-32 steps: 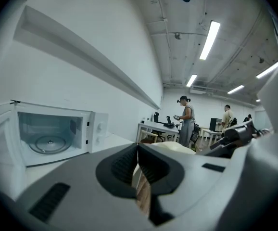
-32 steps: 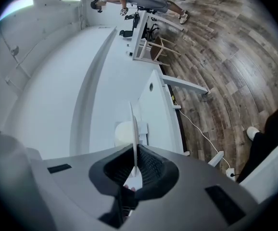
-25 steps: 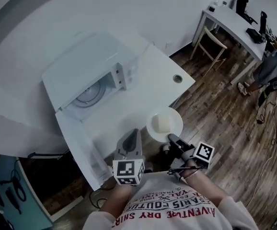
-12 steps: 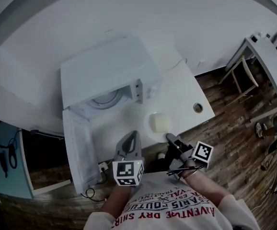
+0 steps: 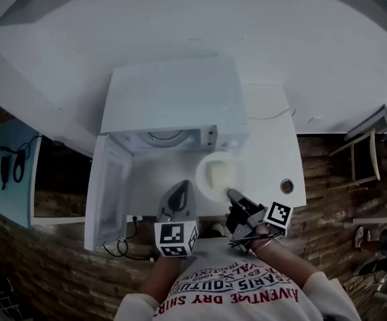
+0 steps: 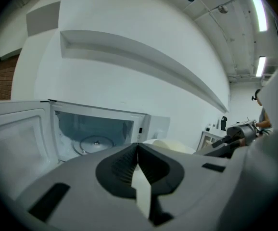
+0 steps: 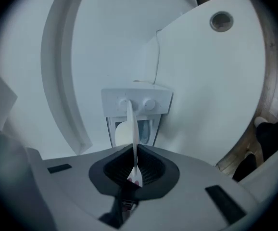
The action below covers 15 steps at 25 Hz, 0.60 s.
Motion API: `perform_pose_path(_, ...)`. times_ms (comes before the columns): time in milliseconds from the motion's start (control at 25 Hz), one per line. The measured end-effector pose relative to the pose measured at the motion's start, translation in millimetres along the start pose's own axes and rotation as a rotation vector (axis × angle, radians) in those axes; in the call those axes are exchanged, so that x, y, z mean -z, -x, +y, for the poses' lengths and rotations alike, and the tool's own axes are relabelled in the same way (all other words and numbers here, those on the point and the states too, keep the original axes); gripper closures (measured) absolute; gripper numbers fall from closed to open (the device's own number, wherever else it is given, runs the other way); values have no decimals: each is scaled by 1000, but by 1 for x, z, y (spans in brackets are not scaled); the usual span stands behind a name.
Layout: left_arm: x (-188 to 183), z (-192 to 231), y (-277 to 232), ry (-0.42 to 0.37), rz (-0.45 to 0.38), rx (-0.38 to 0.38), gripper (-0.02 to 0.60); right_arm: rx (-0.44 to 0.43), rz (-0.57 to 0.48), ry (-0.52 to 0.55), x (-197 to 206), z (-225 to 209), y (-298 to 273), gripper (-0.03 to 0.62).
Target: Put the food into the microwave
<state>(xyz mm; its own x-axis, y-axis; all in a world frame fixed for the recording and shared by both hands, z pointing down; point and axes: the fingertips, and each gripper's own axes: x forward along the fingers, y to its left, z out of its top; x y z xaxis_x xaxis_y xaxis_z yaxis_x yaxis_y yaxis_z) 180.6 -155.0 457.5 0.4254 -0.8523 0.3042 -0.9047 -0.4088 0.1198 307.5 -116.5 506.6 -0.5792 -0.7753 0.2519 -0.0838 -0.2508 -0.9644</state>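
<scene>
Now the right gripper (image 5: pixel 231 194) pinches only the plate (image 5: pixel 204 169) rim, food (image 5: pixel 221 174) cantilevered ahead of its fingers — a tilt entering the microwave (image 5: pixel 173 92) could slide it off; left gripper (image 5: pixel 181 192) closed, empty.

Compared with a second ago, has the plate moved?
Yes. The plate, pinched by the right gripper, has come closer to the front of the microwave.

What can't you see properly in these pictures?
- Head view: what the pale food on the round white plate is; too small, washed out.
- Head view: inside of the white box-shaped microwave; its own top hides most.
- Left gripper view: most of that plate; the left gripper itself covers it.
</scene>
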Motion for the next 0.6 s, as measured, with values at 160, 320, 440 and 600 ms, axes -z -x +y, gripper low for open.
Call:
perform_pose_path(160, 1, 19, 0, 46, 6, -103, 574, 13, 118, 15, 3, 8, -25, 572)
perform_pose_path(320, 3, 38, 2, 72, -1, -157, 574, 26, 168, 21, 8, 9, -46, 572)
perform_pose_path(440, 3, 55, 5, 86, -7, -181, 575, 39, 181, 23, 15, 8, -61, 572)
perform_pose_path(600, 1, 84, 3, 85, -4, -177, 574, 38, 172, 27, 26, 12, -88, 572)
